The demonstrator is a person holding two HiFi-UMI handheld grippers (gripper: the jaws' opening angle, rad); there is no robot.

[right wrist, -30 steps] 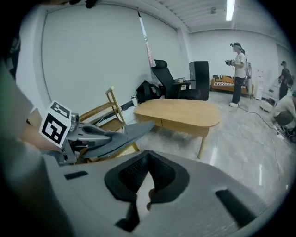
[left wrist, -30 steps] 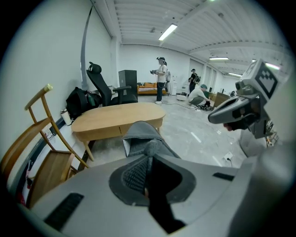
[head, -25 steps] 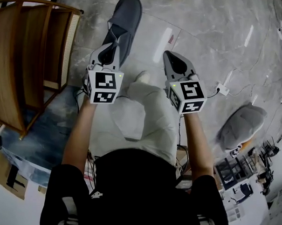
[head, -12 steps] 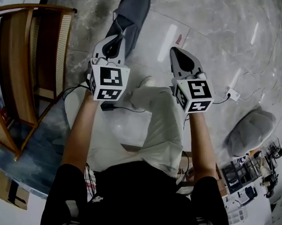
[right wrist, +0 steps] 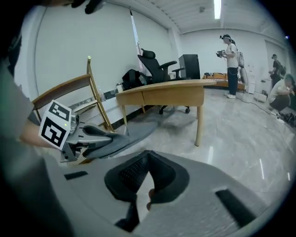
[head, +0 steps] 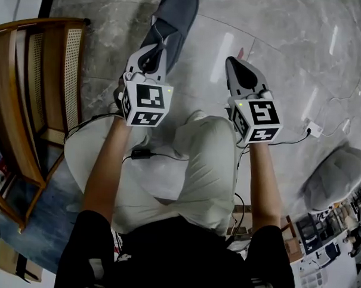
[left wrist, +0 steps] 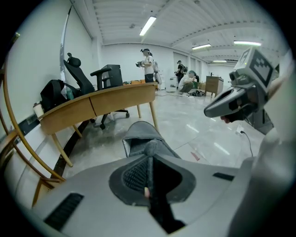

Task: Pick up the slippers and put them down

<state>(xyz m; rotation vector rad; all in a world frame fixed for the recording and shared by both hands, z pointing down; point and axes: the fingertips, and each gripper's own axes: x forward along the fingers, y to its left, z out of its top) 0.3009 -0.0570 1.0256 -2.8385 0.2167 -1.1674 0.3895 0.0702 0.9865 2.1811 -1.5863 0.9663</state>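
Left gripper [head: 153, 53]: fingers [left wrist: 136, 173] closed almost fully, pinching the bunched back rim of a dark grey fabric slipper [head: 177, 15]. Slipper is held at its heel end. Its long axis runs straight on from the jaws, away from the person, up the head view and slightly to the right, with the toe at the far end. In the left gripper view the upper side faces up. The closed rounded vamp arches over the foot opening, and the opening faces back toward the jaws. Material is a soft, matt, felt-like cloth, uniform dark grey, with a paler strip along the edge of the opening. Seen from the right gripper view it lies roughly level, toe toward a curved light wooden desk [right wrist: 162, 95]. Cannot tell whether the sole touches the grey marbled stone floor [head: 280, 43]. Position: ahead of the person's bent knee in pale trousers [head: 198, 153], just right of a wooden chair with a cane panel [head: 27, 104]. Right gripper [head: 233, 62]: jaws closed tip to tip, nothing between them. It is held beside the left gripper, apart from the slipper, pointing the same way. A second grey slipper [head: 337, 174] lies on the floor at the person's right, well apart from both grippers, near a white power strip on a cable [head: 312, 127].
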